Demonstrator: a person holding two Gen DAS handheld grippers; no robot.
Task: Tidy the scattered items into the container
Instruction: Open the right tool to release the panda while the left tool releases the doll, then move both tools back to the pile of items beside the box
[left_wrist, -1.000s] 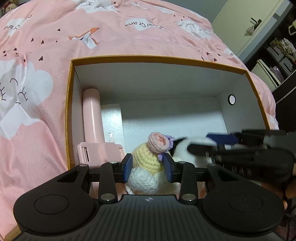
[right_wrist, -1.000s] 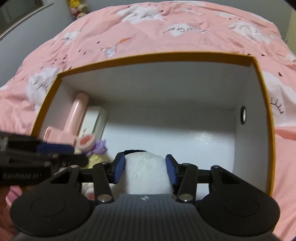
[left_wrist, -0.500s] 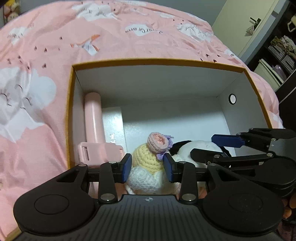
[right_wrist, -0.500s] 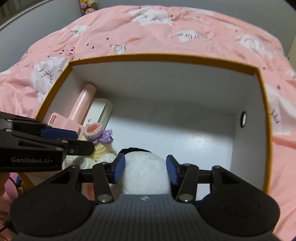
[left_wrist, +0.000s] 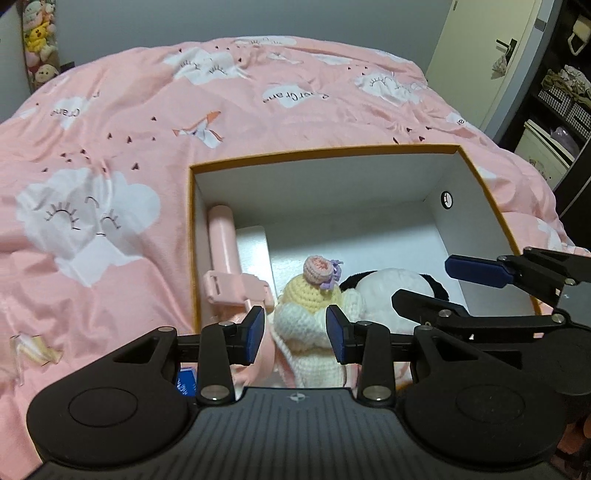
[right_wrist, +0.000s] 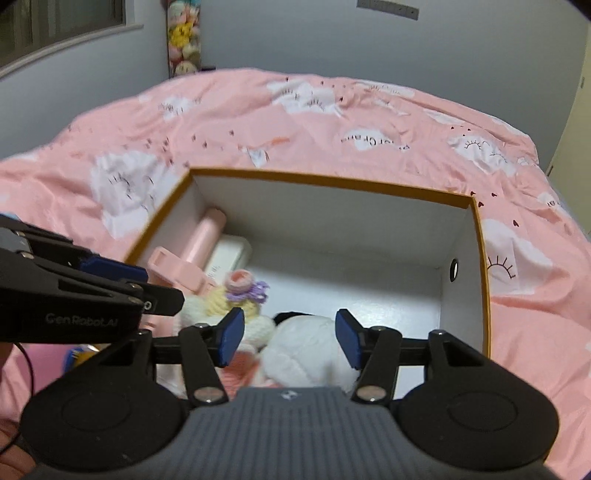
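Left wrist view: pink bedspread (left_wrist: 110, 155) carries the orange-rimmed box (left_wrist: 325, 152). Against the box's near wall lie the white plush (right_wrist: 310, 343) and, left of it, the crocheted doll (left_wrist: 314, 295). Right gripper (right_wrist: 290, 338) is opening, pads off the plush; left gripper (left_wrist: 295, 334) stands open around the doll, gripping nothing.

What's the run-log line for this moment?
left gripper: around crochet doll | right gripper: opening, plush between fingers | both toys in box

The crochet doll's (left_wrist: 306, 314) lower half hides behind the left gripper (left_wrist: 295, 334). A small blue thing (left_wrist: 186, 380) beneath it is unreadable. The plush pile (right_wrist: 183, 37) in the corner blurs.
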